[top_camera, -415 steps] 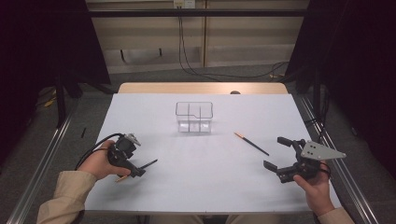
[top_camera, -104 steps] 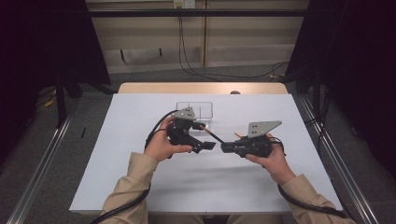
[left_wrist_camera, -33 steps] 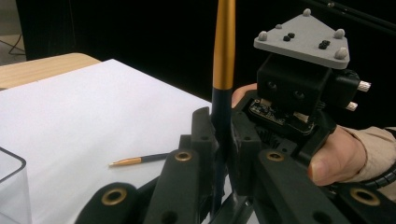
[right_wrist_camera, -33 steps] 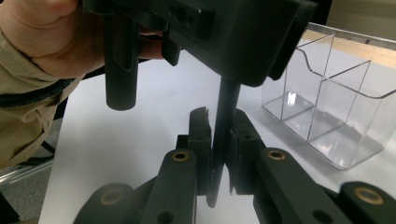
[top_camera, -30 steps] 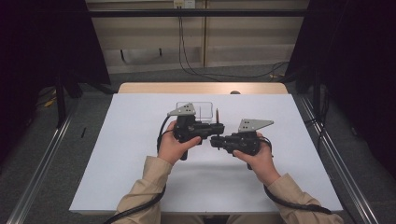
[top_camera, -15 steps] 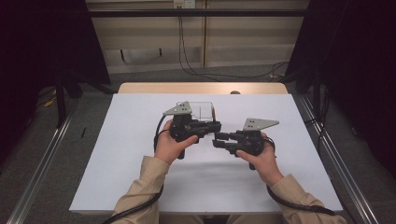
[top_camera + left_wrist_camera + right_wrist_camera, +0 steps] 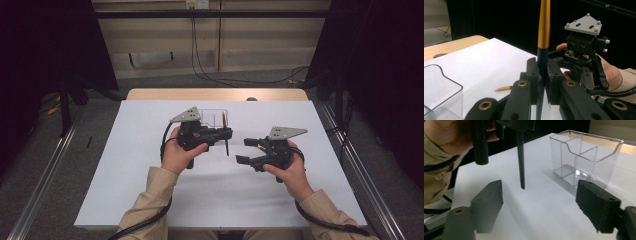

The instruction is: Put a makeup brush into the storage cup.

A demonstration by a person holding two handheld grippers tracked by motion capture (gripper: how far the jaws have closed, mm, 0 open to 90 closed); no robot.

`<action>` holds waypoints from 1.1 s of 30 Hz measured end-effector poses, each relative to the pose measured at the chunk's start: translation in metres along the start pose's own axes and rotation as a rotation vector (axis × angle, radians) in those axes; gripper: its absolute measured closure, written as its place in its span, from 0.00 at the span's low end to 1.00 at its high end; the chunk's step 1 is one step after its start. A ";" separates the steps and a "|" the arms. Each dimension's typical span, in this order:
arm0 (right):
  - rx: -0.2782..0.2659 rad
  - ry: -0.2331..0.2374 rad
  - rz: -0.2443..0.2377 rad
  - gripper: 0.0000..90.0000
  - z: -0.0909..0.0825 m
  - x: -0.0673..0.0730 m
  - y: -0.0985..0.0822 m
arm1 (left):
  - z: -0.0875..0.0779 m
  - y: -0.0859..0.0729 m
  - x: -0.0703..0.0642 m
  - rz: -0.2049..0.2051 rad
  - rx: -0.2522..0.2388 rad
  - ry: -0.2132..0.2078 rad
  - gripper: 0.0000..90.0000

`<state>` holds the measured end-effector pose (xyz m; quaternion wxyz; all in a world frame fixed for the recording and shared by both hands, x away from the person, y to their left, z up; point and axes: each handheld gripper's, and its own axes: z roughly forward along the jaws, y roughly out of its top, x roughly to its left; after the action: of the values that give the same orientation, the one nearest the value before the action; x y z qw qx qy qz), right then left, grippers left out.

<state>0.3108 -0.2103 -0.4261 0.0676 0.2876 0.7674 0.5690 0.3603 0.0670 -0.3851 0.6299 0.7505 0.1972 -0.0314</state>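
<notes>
Standing upright: one pen (image 7: 543,27), clamped in the shut left hand-held gripper (image 7: 226,134), hanging over the desk (image 7: 125,170) just in front of one clear two-compartment holder (image 7: 584,157). Gaping wide and holding nothing: right hand-held gripper (image 7: 245,151), jaws having just been opening, well off the pen. Lying farther off on the desk: a second pen (image 7: 503,88). Risking a slip through the narrow pinch, or the tip catching the holder's rim and tipping it.

Pen's (image 7: 543,30) top beyond frame edge
</notes>
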 end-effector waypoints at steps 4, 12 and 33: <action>0.005 -0.022 -0.025 0.15 -0.006 -0.001 -0.003 | -0.001 0.000 0.001 0.006 -0.001 0.007 0.92; 0.015 -0.043 -0.048 0.10 -0.017 -0.004 -0.007 | -0.001 0.000 0.000 0.014 -0.004 0.015 0.92; 0.030 -0.049 -0.071 0.04 -0.047 -0.009 -0.020 | -0.004 -0.001 0.001 0.025 0.000 0.033 0.92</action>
<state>0.2905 -0.2577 -0.4299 0.1023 0.2749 0.7837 0.5476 0.3600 0.0713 -0.3859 0.6269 0.7534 0.1980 -0.0112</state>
